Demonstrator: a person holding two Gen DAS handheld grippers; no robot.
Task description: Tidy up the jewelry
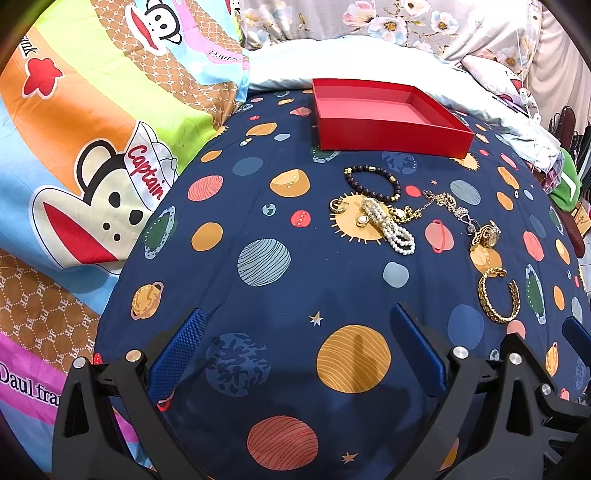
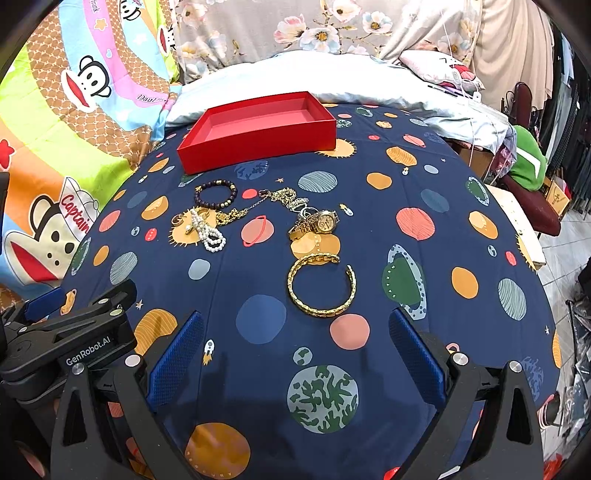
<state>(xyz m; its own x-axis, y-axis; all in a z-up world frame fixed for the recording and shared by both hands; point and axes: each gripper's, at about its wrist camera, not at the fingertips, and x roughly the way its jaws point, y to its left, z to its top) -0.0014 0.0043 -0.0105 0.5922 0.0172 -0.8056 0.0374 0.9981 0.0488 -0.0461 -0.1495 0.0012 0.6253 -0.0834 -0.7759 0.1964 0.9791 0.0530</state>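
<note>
An empty red box (image 1: 388,122) (image 2: 258,129) sits at the far side of the navy planet-print cloth (image 1: 280,229). In front of it lie a dark bead bracelet (image 1: 373,181) (image 2: 218,194), a pearl bracelet (image 1: 391,229) (image 2: 208,232), a gold chain necklace (image 1: 439,205) (image 2: 280,197), a gold watch (image 1: 487,234) (image 2: 316,223) and a gold open bangle (image 1: 498,295) (image 2: 321,286). My left gripper (image 1: 299,325) is open and empty, short of the jewelry. My right gripper (image 2: 295,328) is open and empty, just short of the bangle.
A colourful cartoon-monkey blanket (image 1: 85,147) lies to the left. A white pillow (image 2: 314,77) and floral bedding (image 2: 295,29) lie behind the box. The cloth's right edge drops to a cluttered floor with a chair (image 2: 532,184).
</note>
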